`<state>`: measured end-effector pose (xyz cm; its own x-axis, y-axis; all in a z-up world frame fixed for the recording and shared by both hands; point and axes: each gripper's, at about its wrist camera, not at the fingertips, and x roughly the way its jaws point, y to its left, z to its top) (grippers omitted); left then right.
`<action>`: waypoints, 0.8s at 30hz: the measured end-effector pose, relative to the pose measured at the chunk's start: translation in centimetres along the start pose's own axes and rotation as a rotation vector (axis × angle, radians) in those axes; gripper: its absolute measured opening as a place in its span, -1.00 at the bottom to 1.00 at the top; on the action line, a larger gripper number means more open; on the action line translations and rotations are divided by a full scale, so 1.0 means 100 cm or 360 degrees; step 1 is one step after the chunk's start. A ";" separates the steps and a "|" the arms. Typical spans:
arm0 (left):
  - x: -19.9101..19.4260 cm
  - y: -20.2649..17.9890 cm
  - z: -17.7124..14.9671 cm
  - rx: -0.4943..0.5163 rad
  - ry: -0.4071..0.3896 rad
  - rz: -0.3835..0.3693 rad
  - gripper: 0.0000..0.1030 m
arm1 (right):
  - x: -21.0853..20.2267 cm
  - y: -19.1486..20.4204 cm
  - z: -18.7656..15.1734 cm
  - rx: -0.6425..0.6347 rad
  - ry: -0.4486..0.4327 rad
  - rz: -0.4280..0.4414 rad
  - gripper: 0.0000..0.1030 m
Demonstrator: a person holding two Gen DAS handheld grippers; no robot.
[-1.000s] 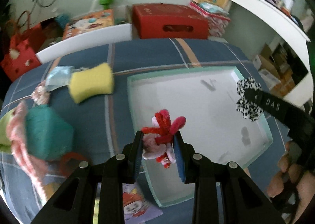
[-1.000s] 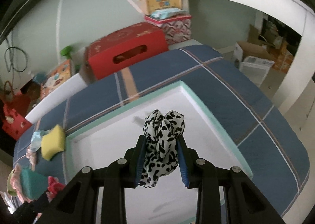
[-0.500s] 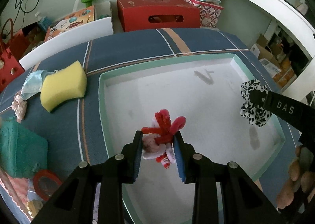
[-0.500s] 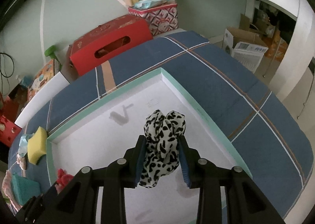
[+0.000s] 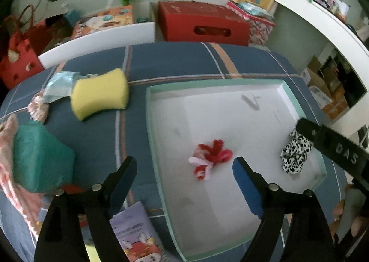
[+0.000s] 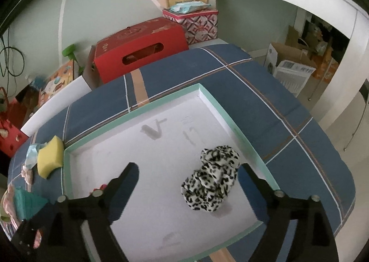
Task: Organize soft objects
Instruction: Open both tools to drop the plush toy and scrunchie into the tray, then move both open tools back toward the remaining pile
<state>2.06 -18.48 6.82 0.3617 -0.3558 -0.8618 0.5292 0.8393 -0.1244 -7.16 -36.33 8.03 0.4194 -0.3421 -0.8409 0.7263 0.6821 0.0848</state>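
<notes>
- While the left gripper [image 5: 184, 165] has its jaws opening wide, the red and pink pipe-cleaner toy [image 5: 211, 159] lies loose on the tray floor, between and just past the fingertips, touching neither blue pad.
- Low in the right wrist view, the right gripper [image 6: 188, 171] also has its jaws opening; the leopard-print scrunchie [image 6: 212, 184] sits on the tray floor between them, nearer the right-hand finger, not gripped.
- A second ago both tongs pinched these things above the tray; now both things rest on it.
- In the left view the scrunchie lies near the tray's right rim, well apart from the toy.
- The white tray [image 5: 152, 123] with a mint-green rim has bare floor toward its far wall in both views.
- At the left of the left view, outside the tray, lie a teal cloth [image 5: 39, 158] and, farther back, a yellow sponge [image 5: 99, 96] on the blue plaid cover [image 5: 175, 61].
- Beyond the cover's far edge stands a red box [image 5: 203, 23].
</notes>
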 end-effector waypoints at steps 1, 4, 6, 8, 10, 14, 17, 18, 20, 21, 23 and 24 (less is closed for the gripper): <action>-0.004 0.003 0.000 -0.0019 -0.0013 0.0007 0.66 | -0.001 0.000 -0.001 -0.0002 -0.0004 -0.0001 0.95; -0.014 0.013 -0.002 -0.0073 -0.0037 0.0015 0.66 | -0.008 0.002 -0.003 -0.0014 -0.0035 0.0009 1.00; -0.021 0.021 -0.003 -0.0106 -0.0056 0.0046 0.66 | -0.011 0.003 -0.003 -0.0024 -0.0052 0.0021 1.00; -0.027 0.029 -0.006 -0.0126 -0.0084 0.0085 0.66 | -0.016 0.007 -0.005 -0.0037 -0.0071 0.0048 1.00; -0.034 0.039 -0.008 -0.0163 -0.0110 0.0124 0.66 | -0.018 0.013 -0.007 -0.0056 -0.0070 0.0075 1.00; -0.050 0.058 -0.011 -0.0250 -0.0158 0.0146 0.66 | -0.025 0.028 -0.016 -0.0118 -0.0068 0.0105 1.00; -0.061 0.070 -0.017 -0.0292 -0.0186 0.0201 0.66 | -0.031 0.039 -0.024 -0.0157 -0.0065 0.0133 1.00; -0.063 0.073 -0.018 -0.0299 -0.0191 0.0207 0.66 | -0.035 0.043 -0.027 -0.0160 -0.0065 0.0165 1.00; -0.069 0.079 -0.023 -0.0319 -0.0200 0.0208 0.66 | -0.042 0.048 -0.033 -0.0156 -0.0068 0.0243 1.00; -0.072 0.082 -0.026 -0.0333 -0.0210 0.0205 0.66 | -0.046 0.052 -0.036 -0.0163 -0.0073 0.0284 1.00; -0.077 0.087 -0.030 -0.0347 -0.0230 0.0197 0.66 | -0.055 0.060 -0.044 -0.0199 -0.0099 0.0337 1.00; -0.080 0.089 -0.032 -0.0351 -0.0243 0.0192 0.66 | -0.059 0.063 -0.048 -0.0217 -0.0110 0.0346 1.00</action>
<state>1.40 -6.87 10.99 0.5322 -0.2919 -0.7948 0.3020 0.9424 -0.1439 -7.62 -26.92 10.96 0.5974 -0.2181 -0.7717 0.5368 0.8237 0.1828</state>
